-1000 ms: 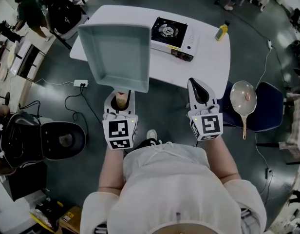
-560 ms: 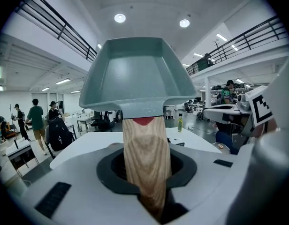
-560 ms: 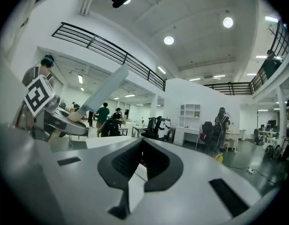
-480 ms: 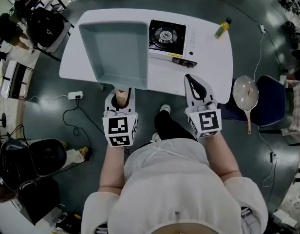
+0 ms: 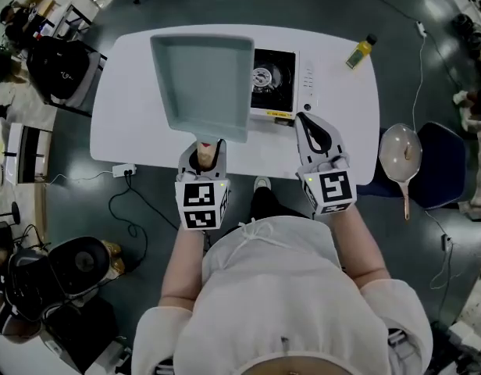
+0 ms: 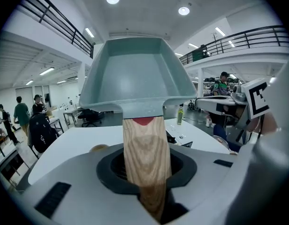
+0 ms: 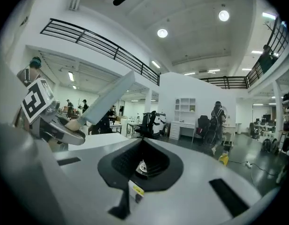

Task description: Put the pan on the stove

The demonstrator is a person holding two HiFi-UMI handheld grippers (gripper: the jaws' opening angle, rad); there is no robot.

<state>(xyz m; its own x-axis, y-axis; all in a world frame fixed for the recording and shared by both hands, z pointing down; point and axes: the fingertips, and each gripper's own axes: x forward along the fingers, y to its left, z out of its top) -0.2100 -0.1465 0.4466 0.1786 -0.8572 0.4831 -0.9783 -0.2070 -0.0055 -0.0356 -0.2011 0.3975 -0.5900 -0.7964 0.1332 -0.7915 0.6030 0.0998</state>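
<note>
A square grey-green pan (image 5: 205,80) with a wooden handle (image 5: 203,153) hangs level above the white table (image 5: 123,108). Its right edge overlaps the left side of the portable gas stove (image 5: 279,80). My left gripper (image 5: 203,156) is shut on the handle (image 6: 145,158), and the pan (image 6: 137,76) fills the left gripper view. My right gripper (image 5: 307,123) is shut with nothing in it, at the table's near edge just in front of the stove. In the right gripper view the stove's burner (image 7: 142,167) shows through the gap below the jaw tips (image 7: 143,146).
A yellow bottle (image 5: 359,51) stands at the table's far right. To the right of the table, a round pan (image 5: 401,156) with something small in it lies on a blue chair (image 5: 442,170). Bags, cables and chairs lie on the floor to the left.
The person has stepped up to the table. Both grippers moved forward, and the pan went from the table's near left edge to over the table, partly above the stove.
</note>
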